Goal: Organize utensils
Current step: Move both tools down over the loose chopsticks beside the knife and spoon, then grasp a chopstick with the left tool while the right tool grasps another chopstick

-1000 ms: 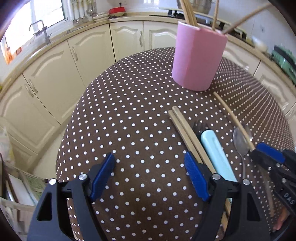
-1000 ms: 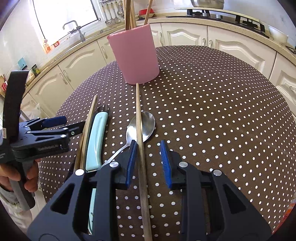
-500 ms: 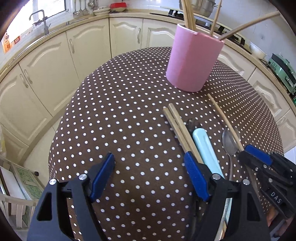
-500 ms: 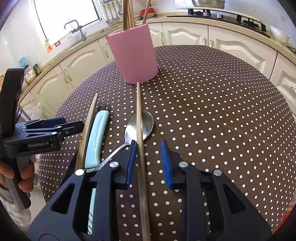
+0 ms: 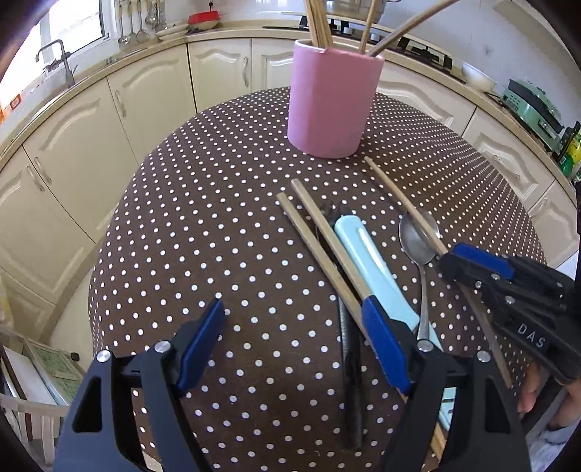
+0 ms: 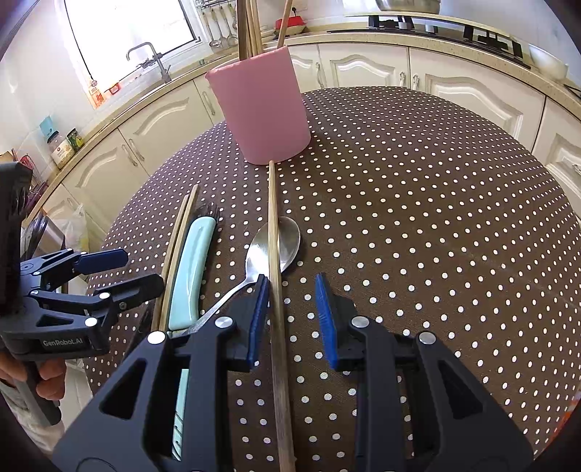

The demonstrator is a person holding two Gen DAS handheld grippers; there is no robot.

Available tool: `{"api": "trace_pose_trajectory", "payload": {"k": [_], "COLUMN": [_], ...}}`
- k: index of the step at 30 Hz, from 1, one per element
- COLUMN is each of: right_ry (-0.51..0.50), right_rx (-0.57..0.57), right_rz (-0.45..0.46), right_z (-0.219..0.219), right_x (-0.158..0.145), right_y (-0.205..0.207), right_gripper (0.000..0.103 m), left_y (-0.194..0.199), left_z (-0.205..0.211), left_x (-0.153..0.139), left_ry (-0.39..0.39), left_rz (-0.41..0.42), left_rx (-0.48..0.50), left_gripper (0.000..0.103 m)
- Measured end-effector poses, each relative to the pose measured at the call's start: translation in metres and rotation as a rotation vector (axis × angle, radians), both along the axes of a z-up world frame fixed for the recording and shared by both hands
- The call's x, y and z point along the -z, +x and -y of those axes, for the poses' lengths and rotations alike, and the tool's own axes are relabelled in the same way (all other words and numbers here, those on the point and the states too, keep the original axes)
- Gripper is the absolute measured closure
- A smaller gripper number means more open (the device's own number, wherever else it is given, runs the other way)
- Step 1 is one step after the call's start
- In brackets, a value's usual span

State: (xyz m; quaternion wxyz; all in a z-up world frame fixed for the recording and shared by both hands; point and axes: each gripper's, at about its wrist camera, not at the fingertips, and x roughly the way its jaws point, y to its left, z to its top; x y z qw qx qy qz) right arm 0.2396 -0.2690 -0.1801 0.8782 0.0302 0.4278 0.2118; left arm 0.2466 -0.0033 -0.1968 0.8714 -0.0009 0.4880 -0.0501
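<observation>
A pink holder [image 5: 334,105] [image 6: 263,109] with several chopsticks stands at the back of the dotted table. On the cloth lie a pair of chopsticks [image 5: 319,239] [image 6: 178,247], a fork with a light blue handle [image 5: 366,257] [image 6: 192,261], a metal spoon [image 5: 417,239] [image 6: 276,243] and a single chopstick [image 5: 403,207] [image 6: 274,254] across the spoon's bowl. My left gripper [image 5: 297,345] is open, low over the table's near left, its right finger over the chopstick pair. My right gripper [image 6: 292,316] is open around the single chopstick, which runs beside its left finger.
Cream kitchen cabinets [image 5: 90,145] ring the table, with a sink tap [image 5: 54,54] at the left and a stove [image 6: 454,29] at the back. The table edge [image 5: 98,290] drops off on the left. The right half of the cloth [image 6: 435,218] is bare.
My left gripper has moved forward and right, toward the chopstick pair. My right gripper has stayed around the single chopstick, about as wide open as before.
</observation>
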Motion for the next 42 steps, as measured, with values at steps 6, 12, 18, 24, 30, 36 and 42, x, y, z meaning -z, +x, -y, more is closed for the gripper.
{"api": "trace_pose_trajectory", "payload": {"k": [6, 12, 18, 24, 30, 36, 42], "right_ry": [-0.011, -0.043, -0.097, -0.184, -0.240, -0.257, -0.272], "right_rx": [-0.005, -0.020, -0.045, -0.109, -0.180, -0.205, -0.210], "right_rz": [-0.001, -0.007, -0.033, -0.113, -0.198, -0.257, -0.292], "right_z": [-0.003, -0.005, -0.014, -0.029, -0.034, -0.039, -0.051], "right_x": [-0.001, -0.001, -0.003, -0.009, -0.010, -0.013, -0.015], "right_y": [-0.001, -0.004, 0.000, 0.020, 0.033, 0.044, 0.067], "right_gripper": [0.075, 0.075, 0.073, 0.073, 0.074, 0.074, 0.089], "left_y": [0.006, 0.006, 0.024, 0.031, 0.031, 0.043, 0.053], "left_z": [-0.005, -0.011, -0.013, -0.017, -0.022, -0.019, -0.007], "left_x": [0.000, 0.000, 0.000, -0.002, -0.002, 0.001, 0.001], "left_ry": [0.025, 0.039, 0.041, -0.013, -0.008, 0.016, 0.085], "left_rz": [-0.004, -0.003, -0.008, -0.048, -0.091, -0.129, -0.125], "left_rx": [0.000, -0.001, 0.004, -0.002, 0.028, 0.070, 0.083], "left_gripper": [0.024, 0.023, 0.023, 0.041, 0.049, 0.049, 0.060]}}
